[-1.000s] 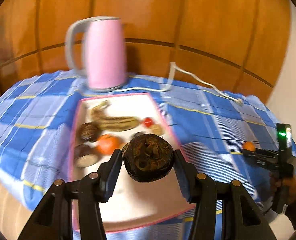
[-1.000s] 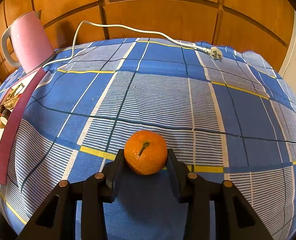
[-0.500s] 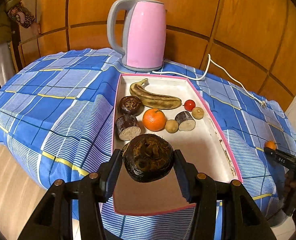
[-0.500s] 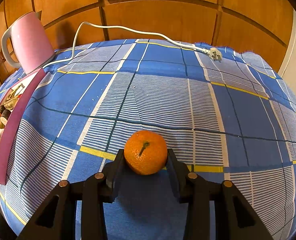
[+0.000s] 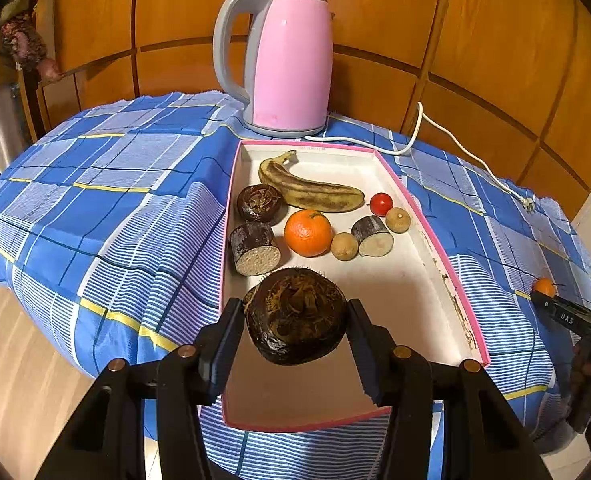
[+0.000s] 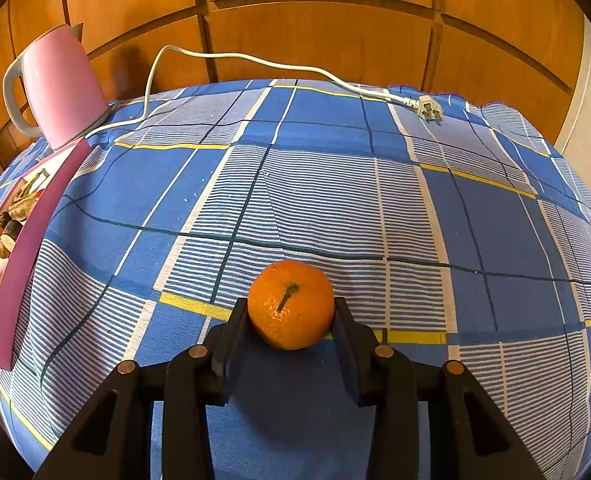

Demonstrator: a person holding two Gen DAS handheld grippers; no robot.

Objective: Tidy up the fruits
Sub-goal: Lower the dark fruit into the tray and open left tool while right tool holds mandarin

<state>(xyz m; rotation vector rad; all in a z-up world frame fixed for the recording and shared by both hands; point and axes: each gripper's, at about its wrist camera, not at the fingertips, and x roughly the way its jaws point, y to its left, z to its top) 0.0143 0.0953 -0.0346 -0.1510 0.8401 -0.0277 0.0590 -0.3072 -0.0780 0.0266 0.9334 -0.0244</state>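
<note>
A dark root (image 5: 295, 322), rough end up, is clamped by the left gripper (image 5: 293, 344) over the tray (image 5: 423, 300); a stem-up mandarin (image 6: 291, 310) is gripped by the right gripper (image 6: 291, 334).

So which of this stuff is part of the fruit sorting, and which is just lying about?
Job:
- tray
- dark fruit in left gripper
- orange in right gripper
- banana, orange and other pieces in tray

Lying about:
- kettle
- cord
- tablecloth

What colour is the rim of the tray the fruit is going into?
Pink, with a white inside; the tray shows best in the left wrist view.
</note>
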